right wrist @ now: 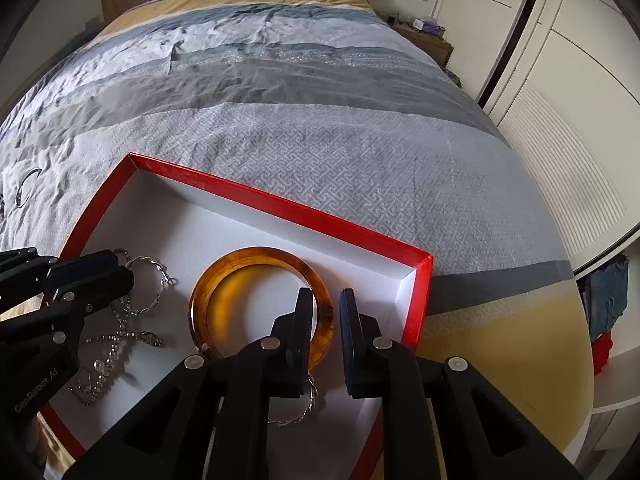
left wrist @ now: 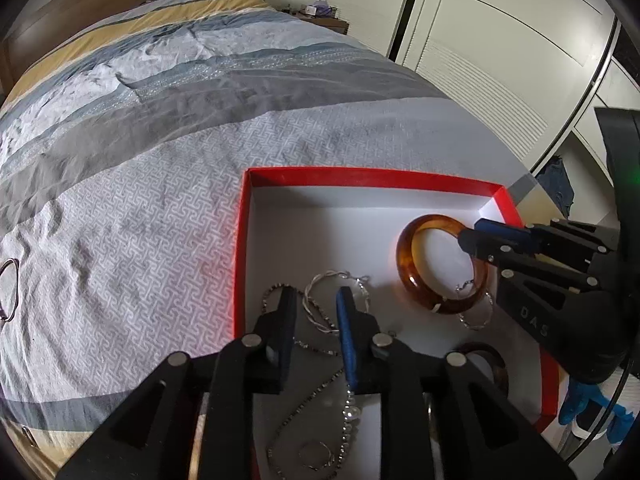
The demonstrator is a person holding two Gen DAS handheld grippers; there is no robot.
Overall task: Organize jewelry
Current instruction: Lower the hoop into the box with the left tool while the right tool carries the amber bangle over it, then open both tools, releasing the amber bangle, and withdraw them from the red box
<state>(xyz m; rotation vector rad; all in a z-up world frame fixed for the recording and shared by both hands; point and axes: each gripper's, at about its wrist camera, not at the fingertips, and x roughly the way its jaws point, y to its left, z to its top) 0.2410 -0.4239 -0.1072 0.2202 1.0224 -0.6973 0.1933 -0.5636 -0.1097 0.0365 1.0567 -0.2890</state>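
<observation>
A red box with a white floor (left wrist: 400, 178) (right wrist: 280, 204) lies on the bed. In it are an amber bangle (left wrist: 404, 276) (right wrist: 256, 258), silver chains and bracelets (left wrist: 320, 308) (right wrist: 148, 280), a pearl strand (left wrist: 350, 408) and a second brown bangle (left wrist: 494, 360). My left gripper (left wrist: 316, 300) (right wrist: 120, 268) is open over the chains, holding nothing. My right gripper (right wrist: 326, 300) (left wrist: 470, 232) is open, its jaws straddling the amber bangle's right rim without closing on it.
A silver ring-shaped piece (left wrist: 10, 292) (right wrist: 26, 186) lies on the bedspread left of the box. White wardrobe doors (right wrist: 560, 80) stand to the right. A nightstand (right wrist: 424, 36) is at the far end of the bed.
</observation>
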